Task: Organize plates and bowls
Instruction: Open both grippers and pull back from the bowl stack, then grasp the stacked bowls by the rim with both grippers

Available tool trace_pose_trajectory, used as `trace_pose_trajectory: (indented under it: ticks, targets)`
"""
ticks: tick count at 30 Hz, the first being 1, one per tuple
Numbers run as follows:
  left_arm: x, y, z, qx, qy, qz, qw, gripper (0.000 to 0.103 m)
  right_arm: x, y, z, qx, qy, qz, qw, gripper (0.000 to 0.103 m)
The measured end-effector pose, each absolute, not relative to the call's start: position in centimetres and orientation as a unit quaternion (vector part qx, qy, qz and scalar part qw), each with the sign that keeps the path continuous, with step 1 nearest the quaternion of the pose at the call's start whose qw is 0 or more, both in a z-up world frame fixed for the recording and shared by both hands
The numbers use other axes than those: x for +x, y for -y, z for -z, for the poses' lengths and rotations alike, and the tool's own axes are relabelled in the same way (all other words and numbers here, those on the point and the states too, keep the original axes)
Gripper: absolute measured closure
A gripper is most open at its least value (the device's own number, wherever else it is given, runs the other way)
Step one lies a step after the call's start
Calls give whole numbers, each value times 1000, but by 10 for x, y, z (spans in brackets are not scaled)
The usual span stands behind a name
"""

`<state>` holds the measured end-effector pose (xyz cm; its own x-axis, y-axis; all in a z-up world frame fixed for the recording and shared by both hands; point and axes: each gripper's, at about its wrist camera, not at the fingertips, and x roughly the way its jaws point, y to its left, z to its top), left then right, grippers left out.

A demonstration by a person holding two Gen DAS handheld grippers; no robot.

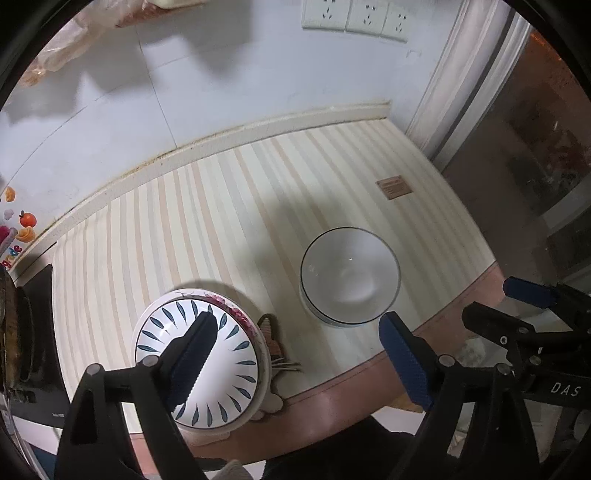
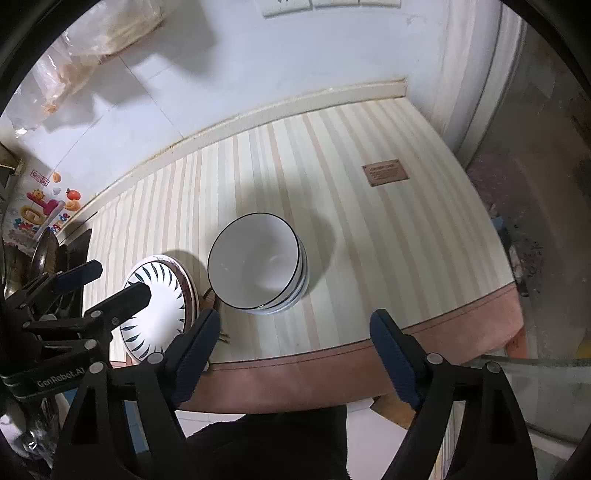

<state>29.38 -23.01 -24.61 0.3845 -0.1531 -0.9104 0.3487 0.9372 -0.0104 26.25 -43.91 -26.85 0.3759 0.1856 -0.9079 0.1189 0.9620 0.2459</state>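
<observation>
A stack of white bowls with dark rims (image 1: 349,277) stands on the striped table (image 1: 221,206); it shows mid-table in the right wrist view (image 2: 258,264). A stack of plates, the top one white with blue leaf marks (image 1: 210,369), sits at the front left edge and also shows in the right wrist view (image 2: 162,314). My left gripper (image 1: 299,354) is open above the table's front edge, its left finger over the plates. My right gripper (image 2: 295,347) is open and empty in front of the bowls. The right gripper also appears at the right of the left wrist view (image 1: 495,306), and the left gripper at the left of the right wrist view (image 2: 110,284).
A brown label (image 1: 393,187) lies on the tablecloth at the back right. A dark stove with a pan (image 2: 48,254) stands left of the table. A white tiled wall with sockets (image 1: 354,14) is behind. A small brown mat (image 1: 271,332) pokes out under the plates.
</observation>
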Motion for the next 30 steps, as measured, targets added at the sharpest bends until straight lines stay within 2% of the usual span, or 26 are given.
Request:
trace_pose_trajectory:
  ticks: [9, 12, 17, 24, 30]
  targets:
    - [274, 227, 216, 74, -511, 176, 838, 12, 227, 440, 228, 146, -525, -13, 838, 13]
    - [274, 229, 209, 67, -506, 185, 840, 5, 221, 441, 218, 149, -517, -15, 843, 12]
    - [289, 234, 215, 59, -513, 189, 835, 5, 224, 446, 217, 159, -510, -14, 845, 10]
    - [332, 244, 259, 45, -530, 192, 825, 5, 263, 469, 269, 221, -518, -36, 825, 10]
    - [389, 250, 324, 16, -611, 190, 768, 5, 306, 480, 353, 310, -545, -104, 772, 10]
